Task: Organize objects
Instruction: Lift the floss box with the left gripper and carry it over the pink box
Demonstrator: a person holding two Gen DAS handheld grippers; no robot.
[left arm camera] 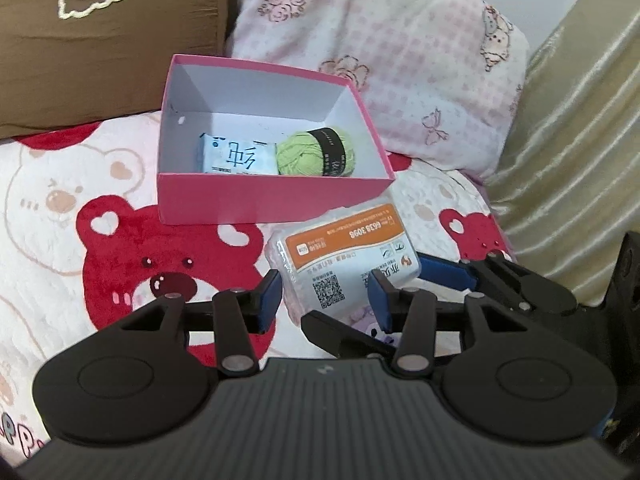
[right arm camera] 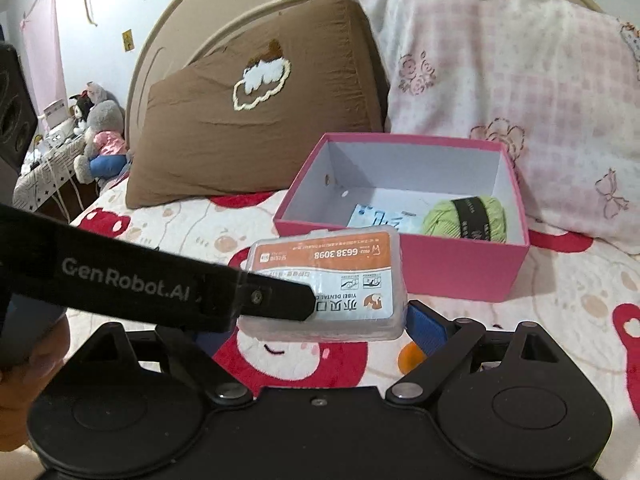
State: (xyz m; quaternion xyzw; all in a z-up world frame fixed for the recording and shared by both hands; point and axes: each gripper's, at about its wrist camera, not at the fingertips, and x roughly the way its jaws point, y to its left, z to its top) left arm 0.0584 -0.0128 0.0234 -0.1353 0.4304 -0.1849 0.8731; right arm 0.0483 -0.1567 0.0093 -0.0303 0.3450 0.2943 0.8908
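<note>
A clear-wrapped pack with an orange and white label hangs just above the bear-print bedspread, in front of the pink box. My left gripper is shut on its near end, and one of its fingers lies across the label. My right gripper spans the pack's length. Its blue right pad presses the end; the left pad is hidden behind the left gripper. Inside the box lie a green yarn ball and a blue-white packet.
A brown pillow and a pink patterned pillow lean on the headboard behind the box. Gold fabric rises at the bed's right. A small orange thing lies under the pack. Stuffed toys sit beside the bed at the left.
</note>
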